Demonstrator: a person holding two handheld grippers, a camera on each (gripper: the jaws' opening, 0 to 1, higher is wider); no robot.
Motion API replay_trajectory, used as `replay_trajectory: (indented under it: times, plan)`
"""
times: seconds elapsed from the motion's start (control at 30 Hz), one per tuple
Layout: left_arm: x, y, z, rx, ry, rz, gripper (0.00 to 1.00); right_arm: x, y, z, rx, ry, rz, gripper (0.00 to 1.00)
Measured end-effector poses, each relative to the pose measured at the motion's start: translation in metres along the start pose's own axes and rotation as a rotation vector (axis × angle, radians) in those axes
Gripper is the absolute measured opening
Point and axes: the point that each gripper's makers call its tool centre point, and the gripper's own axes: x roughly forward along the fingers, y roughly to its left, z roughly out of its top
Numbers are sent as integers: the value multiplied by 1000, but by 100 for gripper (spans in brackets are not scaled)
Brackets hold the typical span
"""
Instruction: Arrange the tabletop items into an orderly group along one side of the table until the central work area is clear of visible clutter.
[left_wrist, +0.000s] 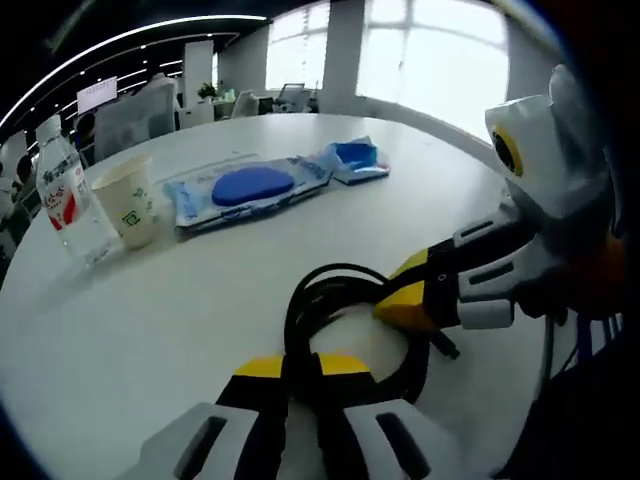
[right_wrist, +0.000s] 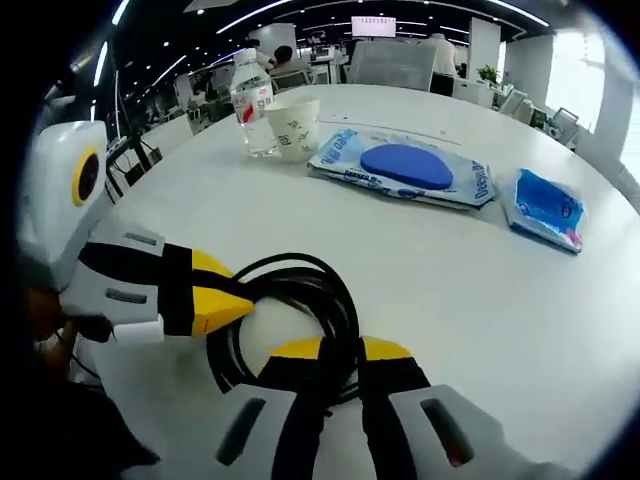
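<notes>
White round bench (left_wrist: 150, 330) in an open office — both grippers, left (left_wrist: 303, 368) and right (right_wrist: 340, 350), clench the coiled black cable (left_wrist: 335, 300) near the edge; lift together, keeping the coil intact.

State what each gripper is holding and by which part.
Both hold the coiled black cable. The left gripper pinches the near side of the coil; the right gripper clamps its opposite side.
</notes>
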Motion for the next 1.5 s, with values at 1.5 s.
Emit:
replay_trajectory:
  times: [1.5]
  plan:
    - [-19,-38,116,86,-128,-75,3,-75,-69,49,123,-174,-98,4]
